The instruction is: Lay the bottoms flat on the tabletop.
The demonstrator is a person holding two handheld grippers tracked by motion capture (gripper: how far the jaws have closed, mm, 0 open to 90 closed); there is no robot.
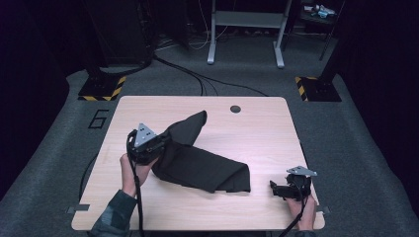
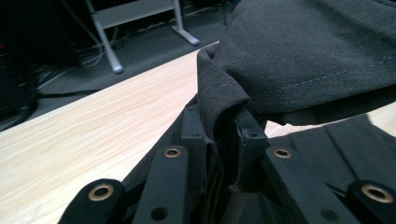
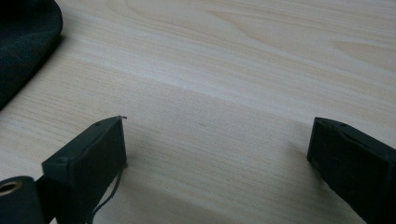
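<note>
My left gripper (image 2: 224, 135) pinches a fold of the black cloth (image 1: 197, 160), lifted near the table's (image 1: 267, 128) left edge. My right gripper (image 3: 217, 158) rests with jaws spread, empty, by the near right corner.

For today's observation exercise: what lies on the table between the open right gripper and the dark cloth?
Nothing: in the high view, bare wood of the table separates the right gripper from the dark cloth. The right gripper view shows the same.
</note>
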